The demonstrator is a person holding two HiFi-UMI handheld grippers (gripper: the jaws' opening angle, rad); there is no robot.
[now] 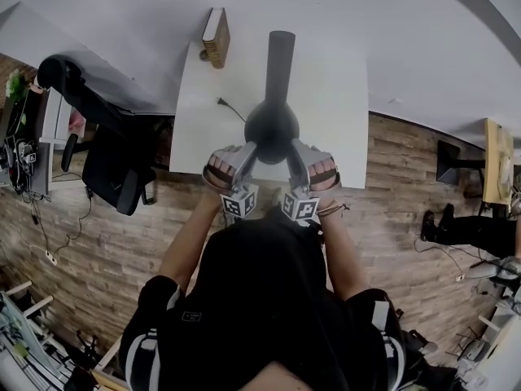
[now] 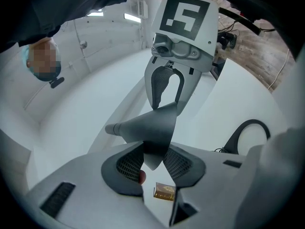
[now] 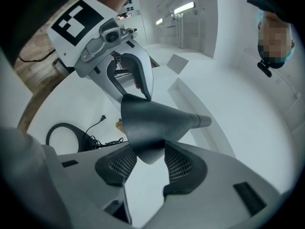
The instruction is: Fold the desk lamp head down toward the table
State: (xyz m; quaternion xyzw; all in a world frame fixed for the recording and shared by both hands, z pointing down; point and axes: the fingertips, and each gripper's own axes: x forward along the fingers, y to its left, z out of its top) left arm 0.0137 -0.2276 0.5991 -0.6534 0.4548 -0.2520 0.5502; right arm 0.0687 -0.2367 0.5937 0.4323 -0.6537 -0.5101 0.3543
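The black cone-shaped lamp head (image 1: 272, 125) hangs over the white table (image 1: 195, 96), with its arm (image 1: 279, 55) running away from me. My left gripper (image 1: 247, 155) and right gripper (image 1: 295, 157) flank its near rim from either side. In the left gripper view the rim (image 2: 155, 137) dips between the dark pads (image 2: 127, 165) of the left gripper (image 2: 153, 162), whose jaws stand apart, and the other gripper (image 2: 167, 87) faces it. The right gripper (image 3: 151, 163) also has the rim (image 3: 147, 132) between its spread pads (image 3: 182, 165). I see no firm pinch.
A brown box (image 1: 216, 37) sits at the table's far edge, and a cable (image 1: 230, 108) trails on the top. A black ring with a cord (image 3: 62, 135) lies on the table below the head. A black office chair (image 1: 106, 153) stands to the left on the wooden floor.
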